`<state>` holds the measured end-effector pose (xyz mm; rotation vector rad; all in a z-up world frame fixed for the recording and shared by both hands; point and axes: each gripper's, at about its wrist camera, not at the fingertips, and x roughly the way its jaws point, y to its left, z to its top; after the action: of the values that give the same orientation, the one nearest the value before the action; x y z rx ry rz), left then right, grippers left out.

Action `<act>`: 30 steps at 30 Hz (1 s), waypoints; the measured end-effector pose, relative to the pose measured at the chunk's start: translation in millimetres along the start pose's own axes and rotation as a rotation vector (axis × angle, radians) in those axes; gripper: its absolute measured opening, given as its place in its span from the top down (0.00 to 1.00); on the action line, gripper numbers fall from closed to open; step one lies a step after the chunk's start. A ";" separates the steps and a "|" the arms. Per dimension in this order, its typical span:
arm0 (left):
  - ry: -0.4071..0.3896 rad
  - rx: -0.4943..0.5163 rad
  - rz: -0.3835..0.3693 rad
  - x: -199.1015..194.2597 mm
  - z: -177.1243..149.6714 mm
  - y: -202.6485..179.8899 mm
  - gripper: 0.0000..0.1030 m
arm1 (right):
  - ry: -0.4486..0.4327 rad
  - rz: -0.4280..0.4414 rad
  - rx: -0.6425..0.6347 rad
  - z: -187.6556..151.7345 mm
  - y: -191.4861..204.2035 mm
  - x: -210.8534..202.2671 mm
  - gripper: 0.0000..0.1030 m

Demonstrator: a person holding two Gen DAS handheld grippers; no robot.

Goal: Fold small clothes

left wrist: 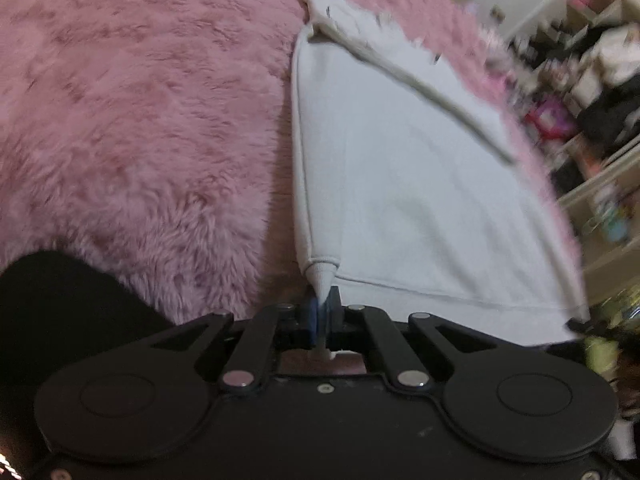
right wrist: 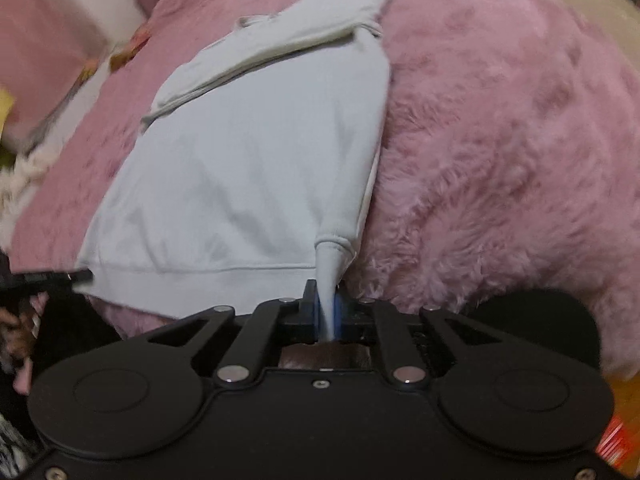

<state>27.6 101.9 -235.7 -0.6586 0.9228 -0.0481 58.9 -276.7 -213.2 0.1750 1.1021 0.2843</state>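
Garment (left wrist: 400,184) hem corners pinched (edges probably blurred).

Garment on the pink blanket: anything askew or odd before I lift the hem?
Nothing damaged. The white garment lies mostly flat on the blanket, a sleeve folded slantwise across its top. Left tool and right tool each pinch a hem corner.

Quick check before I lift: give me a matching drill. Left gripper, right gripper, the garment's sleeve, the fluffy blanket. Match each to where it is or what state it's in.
Column 1:
1. left gripper
2. right gripper
3. sleeve
4. pink blanket

Column 2:
A. lies beneath the white garment
B. shut on the garment's hem corner, with blanket to its left
C. folded across the garment's far end
D. shut on the garment's hem corner, with blanket to its right

Pairs: 1-B, 2-D, 3-C, 4-A
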 end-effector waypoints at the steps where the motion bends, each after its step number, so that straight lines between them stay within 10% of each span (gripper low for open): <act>1: -0.009 -0.026 -0.036 -3.2 -0.4 4.3 0.99 | -0.004 0.006 -0.005 -0.7 1.3 -4.1 0.97; 8: -0.036 -0.014 -0.085 0.6 -2.5 -6.4 0.99 | -0.055 0.125 0.068 -3.3 -7.9 -18.9 0.97; 12: -0.009 0.030 0.060 7.0 -5.1 -17.0 0.99 | -0.045 0.143 0.055 -0.6 -4.6 -22.1 0.97; 30: -0.057 -0.124 -0.122 -66.6 -29.5 3.9 0.99 | -0.005 0.154 0.083 -20.8 4.7 -69.8 0.97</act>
<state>-36.6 110.8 -202.2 -0.8277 0.8347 -0.0810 10.2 -294.0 -161.6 0.3354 1.0976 0.3752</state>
